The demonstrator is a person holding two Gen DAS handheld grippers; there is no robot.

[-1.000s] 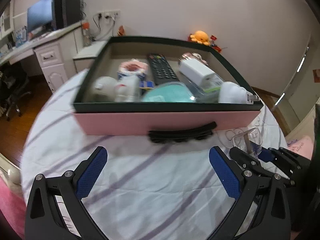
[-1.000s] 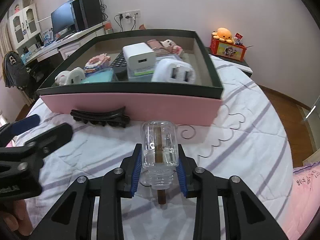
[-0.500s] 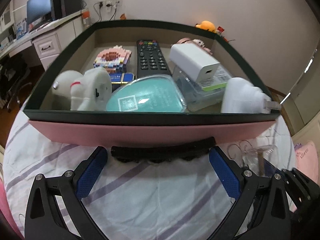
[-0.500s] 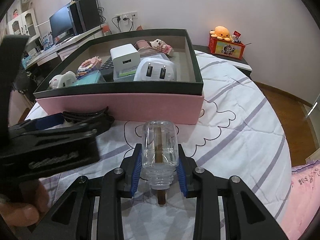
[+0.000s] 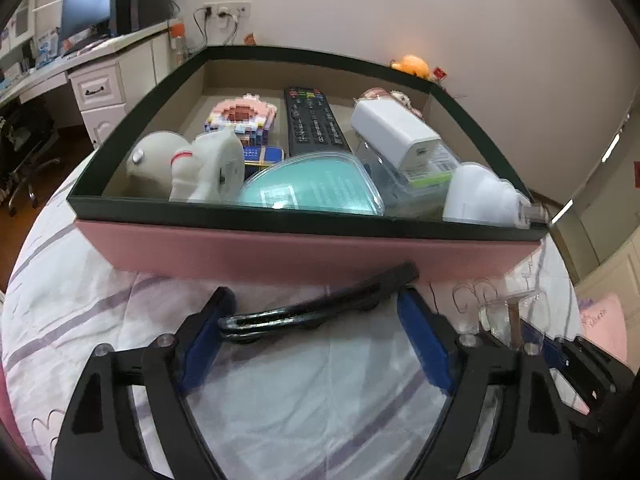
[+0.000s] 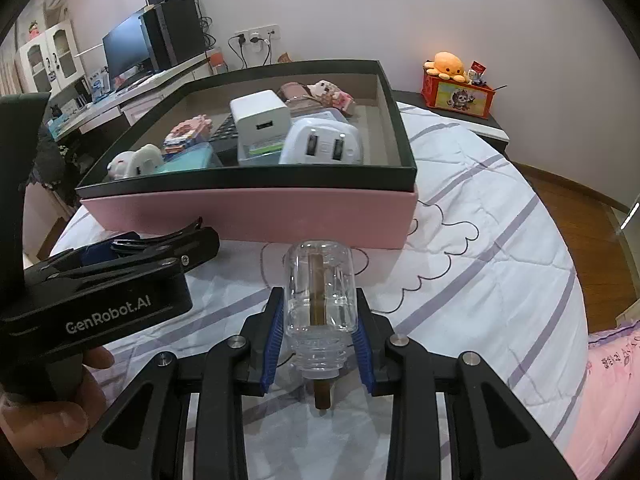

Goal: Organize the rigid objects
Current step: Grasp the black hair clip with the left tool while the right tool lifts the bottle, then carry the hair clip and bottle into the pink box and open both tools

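Note:
A black hair clip (image 5: pixel 320 306) lies slanted on the striped sheet just before the pink box (image 5: pixel 280 248). My left gripper (image 5: pixel 312 300) straddles it lengthwise; its jaws are closing, and the blue pads (image 5: pixel 202 336) meet the clip's two ends. In the right wrist view the clip (image 6: pixel 168 236) pokes out past the left gripper (image 6: pixel 120 248). My right gripper (image 6: pixel 319 300) is shut on a small clear bottle (image 6: pixel 320 280) with a brown stick inside, held over the sheet near the box's front wall. The same bottle (image 5: pixel 512 312) shows at the right of the left wrist view.
The dark-rimmed box (image 6: pixel 248 178) holds a remote (image 5: pixel 312 120), a white charger (image 5: pixel 396 132), a white plug adapter (image 6: pixel 320 144), a teal case (image 5: pixel 316 188), a white figurine (image 5: pixel 188 160) and a brick model (image 5: pixel 244 114). A desk with a monitor (image 6: pixel 128 48) stands at the back left.
The left gripper moved in and down onto the hair clip, and its jaws narrowed around it. The clip went from level to slanted. The right gripper kept still with the bottle.

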